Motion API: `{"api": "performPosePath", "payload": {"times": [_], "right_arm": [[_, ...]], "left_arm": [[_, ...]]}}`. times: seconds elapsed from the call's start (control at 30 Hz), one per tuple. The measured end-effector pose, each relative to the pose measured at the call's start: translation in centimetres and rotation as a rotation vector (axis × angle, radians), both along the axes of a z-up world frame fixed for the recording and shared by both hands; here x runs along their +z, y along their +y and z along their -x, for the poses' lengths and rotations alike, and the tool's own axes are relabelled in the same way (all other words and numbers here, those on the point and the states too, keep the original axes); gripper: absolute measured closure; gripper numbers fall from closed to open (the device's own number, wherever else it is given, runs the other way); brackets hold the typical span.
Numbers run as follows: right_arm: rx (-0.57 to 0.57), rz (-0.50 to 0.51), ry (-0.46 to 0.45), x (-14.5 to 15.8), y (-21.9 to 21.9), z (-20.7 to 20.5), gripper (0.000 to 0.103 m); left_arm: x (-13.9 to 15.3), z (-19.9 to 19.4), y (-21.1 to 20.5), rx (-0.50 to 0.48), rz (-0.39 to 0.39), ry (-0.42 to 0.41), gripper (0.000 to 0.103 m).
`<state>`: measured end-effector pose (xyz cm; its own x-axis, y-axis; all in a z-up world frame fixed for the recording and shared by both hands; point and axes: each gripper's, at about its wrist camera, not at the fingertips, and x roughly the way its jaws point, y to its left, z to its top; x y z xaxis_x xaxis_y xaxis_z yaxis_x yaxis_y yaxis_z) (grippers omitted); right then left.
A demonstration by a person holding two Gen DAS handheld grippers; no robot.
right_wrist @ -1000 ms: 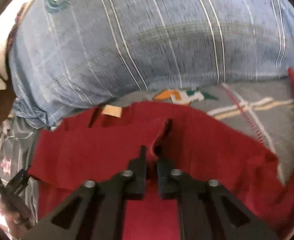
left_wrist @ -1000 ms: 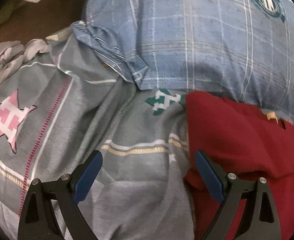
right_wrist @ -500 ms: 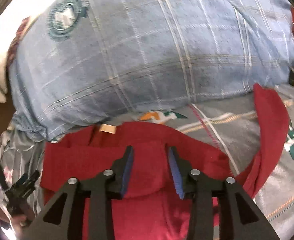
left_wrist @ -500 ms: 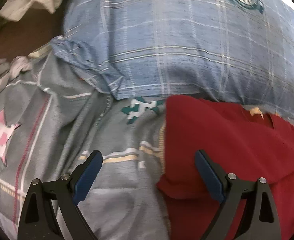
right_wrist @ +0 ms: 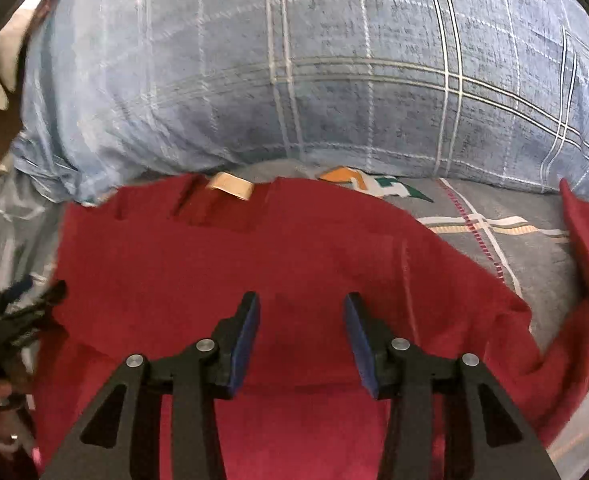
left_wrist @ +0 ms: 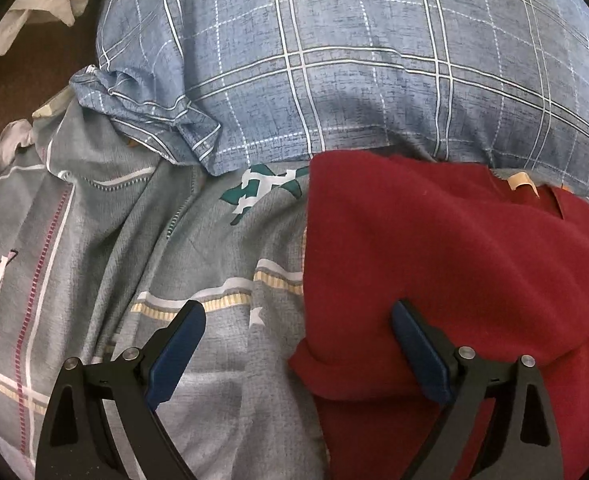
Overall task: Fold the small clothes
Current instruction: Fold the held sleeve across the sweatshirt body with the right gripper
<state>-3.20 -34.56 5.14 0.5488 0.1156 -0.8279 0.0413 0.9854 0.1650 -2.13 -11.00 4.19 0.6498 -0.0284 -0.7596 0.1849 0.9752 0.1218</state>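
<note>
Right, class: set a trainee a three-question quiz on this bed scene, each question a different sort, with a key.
1. True or false: the right tongs are shut on the red garment.
2. Multiple choice: the tan label lies at the garment's edge nearest the A) blue pillow B) left tongs C) white cloth.
3. Fill in: the left tongs straddle the garment's edge, one finger over the red cloth, the other over the grey ____.

Key: 1 false, both tongs are open; 2 A; 3 sheet.
</note>
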Motion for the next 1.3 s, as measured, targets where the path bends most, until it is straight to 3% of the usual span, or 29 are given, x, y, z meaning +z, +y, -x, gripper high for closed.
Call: {"api": "performPosePath", "payload": {"times": [0.2, 0.3, 0.33, 0.4, 0.5, 0.57, 0.73, 0.87, 0.97, 1.03, 1.13, 1.2, 1.3], "right_arm": [[0.043, -0.024, -0.040, 1.9, 1.2, 1.0, 0.045], [0.057, 0.009, 0.014, 0.0, 2.3, -0.5, 0.041], [0.057, 0.030, 0.094, -1.5, 2.6, -1.3, 0.040], [0.047, 0.070, 0.062, -0.9, 3.4, -1.1, 0.039], [0.086, -0.079, 0.038, 0.7, 4.8, -1.4, 0.040], [0.123, -0.125, 0.008, 1.4, 6.6, -1.9, 0.039], [0.290, -0.174, -0.009, 1.3, 13.3, -4.3, 0.046], [0.341, -0.162, 0.014, -0.3, 17.5, -7.1, 0.050], [0.349, -0.108, 0.063, -2.7, 19.5, -9.2, 0.050], [0.355, -0.065, 0.017, -2.8, 20.2, -9.5, 0.050], [0.367, -0.052, 0.038, -1.9, 20.2, -8.7, 0.050], [0.374, -0.081, 0.023, -1.0, 19.1, -7.0, 0.050], [0.344, -0.037, 0.011, -0.7, 17.0, -4.2, 0.048]], "left_arm": [[0.9, 0.5, 0.8, -0.005, 0.040, 0.000, 0.009], [1.0, 0.4, 1.3, 0.005, 0.044, 0.008, 0.009], [1.1, 0.4, 1.5, 0.010, 0.048, 0.011, 0.009], [1.3, 0.2, 1.9, 0.026, 0.059, 0.017, 0.009], [1.6, 0.0, 2.4, 0.045, 0.080, 0.019, 0.009], [1.9, -0.1, 2.8, 0.060, 0.080, 0.016, 0.009], [2.4, -0.4, 4.1, 0.131, 0.046, -0.029, 0.009], [2.5, -0.6, 4.6, 0.141, 0.103, -0.010, 0.009], [2.4, -0.7, 4.4, 0.132, 0.087, -0.015, 0.009], [2.3, -0.8, 4.5, 0.124, 0.084, -0.008, 0.009], [2.3, -0.8, 4.5, 0.119, 0.084, -0.005, 0.009], [2.4, -0.6, 4.5, 0.116, 0.090, -0.010, 0.009], [2.6, -0.3, 4.1, 0.104, 0.086, -0.019, 0.009]]}}
